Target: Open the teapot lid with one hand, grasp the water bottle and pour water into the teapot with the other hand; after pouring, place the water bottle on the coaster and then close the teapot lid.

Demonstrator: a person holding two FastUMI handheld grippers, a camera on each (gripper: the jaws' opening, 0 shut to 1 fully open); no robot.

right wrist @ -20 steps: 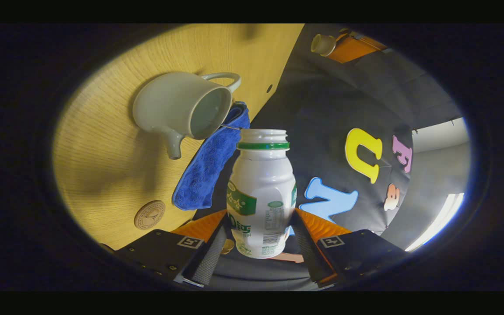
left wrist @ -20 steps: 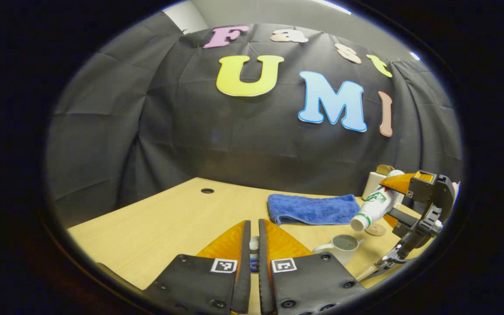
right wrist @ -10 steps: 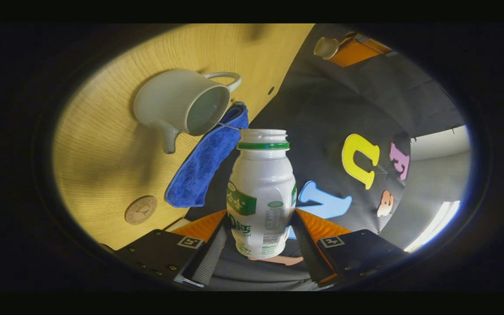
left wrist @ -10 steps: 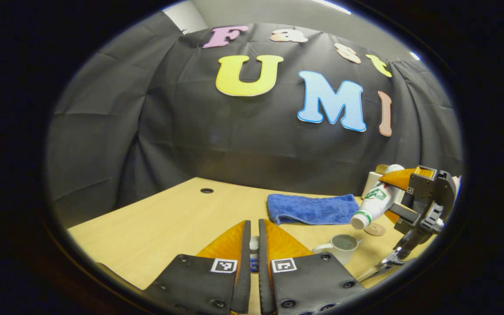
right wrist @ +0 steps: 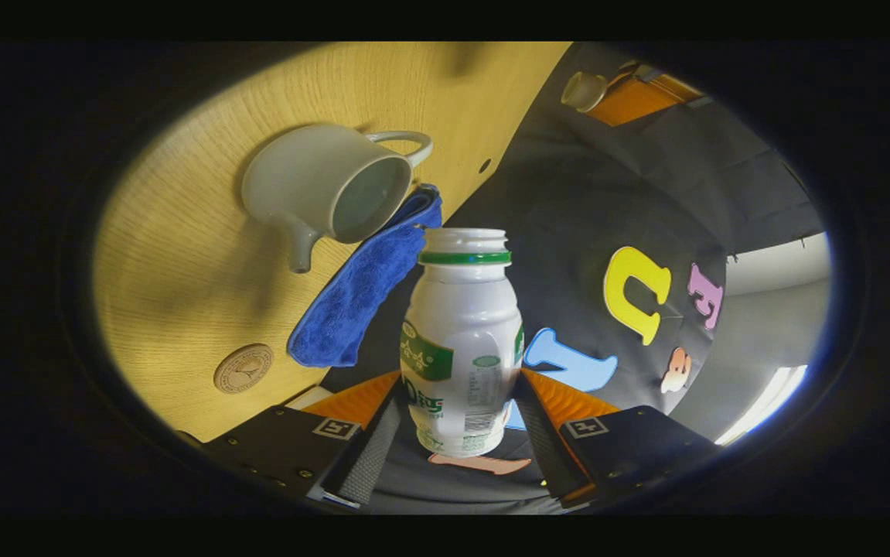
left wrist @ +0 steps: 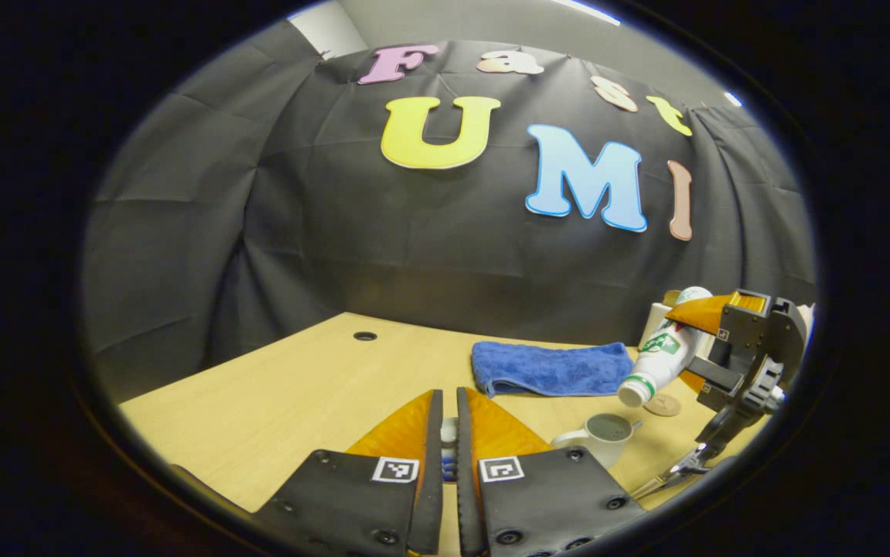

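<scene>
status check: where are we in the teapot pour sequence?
Done: lid is off, held in the left gripper. In hand: right gripper tilts the water bottle over the open teapot. Left: bottle onto the coaster, then lid back on.

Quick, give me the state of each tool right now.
Left tool: closed on the teapot lid, lifted clear of the teapot.
Right tool: closed on the open water bottle, tilted mouth-down near the teapot.

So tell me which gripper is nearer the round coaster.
Right. The right gripper, shut on the tilted water bottle, hangs just above and beside the coaster. The left gripper, holding the teapot lid, sits farther off, across the open teapot.
</scene>
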